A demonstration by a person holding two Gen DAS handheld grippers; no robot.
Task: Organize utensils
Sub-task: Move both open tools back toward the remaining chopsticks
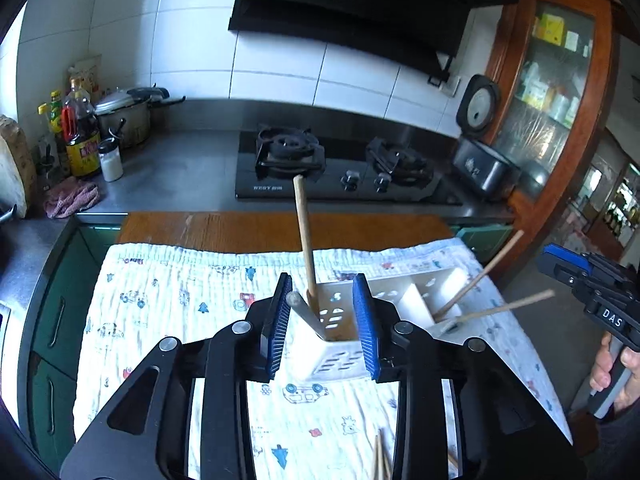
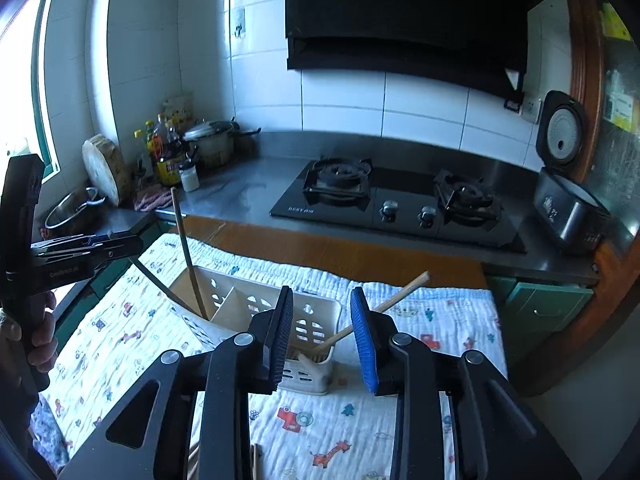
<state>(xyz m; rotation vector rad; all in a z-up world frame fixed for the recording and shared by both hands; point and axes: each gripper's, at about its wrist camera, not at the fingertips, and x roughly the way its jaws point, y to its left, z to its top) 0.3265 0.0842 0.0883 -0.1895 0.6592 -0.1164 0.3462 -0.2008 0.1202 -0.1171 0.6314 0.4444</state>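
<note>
Two chopsticks (image 1: 496, 280) in white caddy (image 1: 340, 344)

Black hand-held gripper (image 1: 324, 328): blue ribbed pads (image 1: 365, 328), silver screws; bare-skinned hand (image 1: 616, 376).

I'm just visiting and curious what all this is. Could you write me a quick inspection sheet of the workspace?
Surface: wooden table covered by a cartoon-print cloth.
Job's things: white slotted utensil holder with wooden chopsticks standing in its end compartments; loose chopsticks lie on the cloth.
Clutter: nothing seen on the cloth.
Grippers: left claw open, astride the holder's end; right claw open, gripping nothing.
Cables: nothing seen.
Surroundings: gas stove, open rice cooker, sauce bottles, pressure cooker, pink rag.
</note>
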